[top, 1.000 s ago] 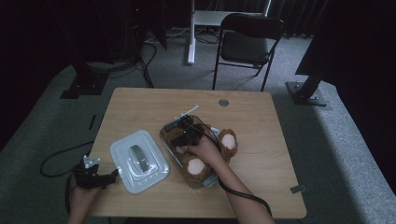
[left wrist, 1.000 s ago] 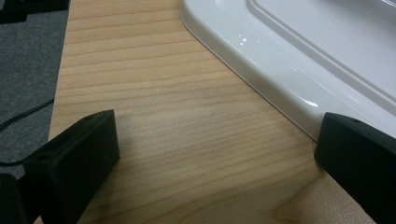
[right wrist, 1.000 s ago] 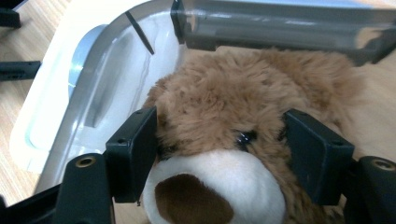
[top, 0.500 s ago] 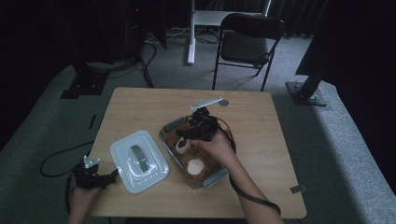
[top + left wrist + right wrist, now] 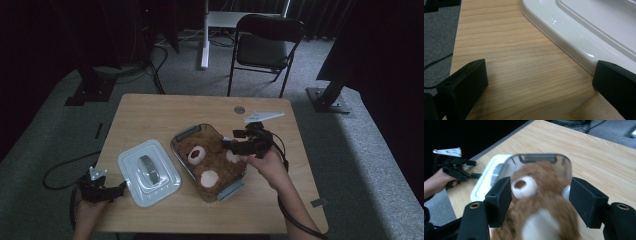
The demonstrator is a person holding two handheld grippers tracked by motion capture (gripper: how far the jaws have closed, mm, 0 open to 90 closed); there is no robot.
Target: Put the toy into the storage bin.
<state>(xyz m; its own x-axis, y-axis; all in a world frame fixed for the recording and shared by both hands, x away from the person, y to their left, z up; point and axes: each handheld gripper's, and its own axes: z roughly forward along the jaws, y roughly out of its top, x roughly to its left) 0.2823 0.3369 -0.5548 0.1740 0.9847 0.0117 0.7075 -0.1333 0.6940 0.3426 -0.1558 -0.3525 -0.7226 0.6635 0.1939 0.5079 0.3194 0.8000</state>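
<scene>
**Bear seated in container, right tool backing off**

Bear (image 5: pixel 210 162) now lies in the clear container (image 5: pixel 181 136), face up, muzzle toward the far-left corner, paws inside the rim. A second ago the right hand was pressed flat on top of it, down in the container. Now the right tool (image 5: pixel 234 146) has pulled up and over to the container's right edge, by the bear's paw.

Right gripper view: jaws stand apart on either side of the bear with visible clearance, nothing pinched. They have just been closing a little, but with no thing between the pads. I read it as released, not grasping.

Left tool (image 5: pixel 120 187) sits at the near-left corner of the bench (image 5: pixel 150 107), same spot as in both earlier frames. Left gripper view: jaws spread wide over bare wood, the rim of the white lid (image 5: pixel 564 30) just ahead of the right-hand jaw. Released, empty.

White lid is flat on the bench, just left of the container, close but not on it.

What it means, as I judge it:
- Stuffing step looks done; the bear is down below the rim on most sides.
- Next is probably the lid. Left tool is already staged at its near corner.
- Risk: plush may spring back up and stop the lid seating. May need another push before closing.
</scene>
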